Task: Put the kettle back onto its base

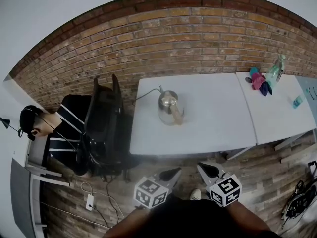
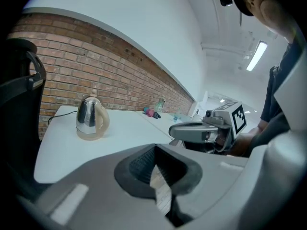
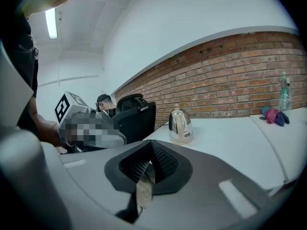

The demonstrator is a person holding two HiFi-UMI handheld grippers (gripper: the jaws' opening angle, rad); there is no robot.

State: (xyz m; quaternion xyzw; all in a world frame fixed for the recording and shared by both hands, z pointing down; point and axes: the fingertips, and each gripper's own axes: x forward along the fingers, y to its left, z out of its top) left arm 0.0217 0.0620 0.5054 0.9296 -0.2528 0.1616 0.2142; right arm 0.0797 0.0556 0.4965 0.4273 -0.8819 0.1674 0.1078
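Kettle (image 1: pixel 170 106): steel body with a pale handle, stood upright on the left half of the white table (image 1: pixel 218 128), well back from the near edge. A pale ring is seen under the steel body; whether it is the base or part of the kettle cannot be told.
Cord (image 1: pixel 147 94): run from the foot of the kettle to the table's left edge.
Left gripper (image 1: pixel 176 171): held off the table, short of its near edge, pointed toward the kettle. The jaws are closed together and nothing is held between them.
Right gripper (image 1: pixel 202 166): held just beside the left one, also short of the near edge. The jaws are closed and empty.
Second table (image 1: pixel 277 115): white, butted against the first table's right edge.
Spray bottle (image 1: pixel 274 73): stood near the far edge of the second table.
Cloths (image 1: pixel 260 81): pink and dark, bunched just beside the spray bottle.
Office chair (image 1: pixel 104 118): black, placed at the first table's left edge.
Seated person (image 1: pixel 59 128): found beyond the chair, in a dark striped top.
Brick wall (image 1: pixel 173 38): run behind both tables.
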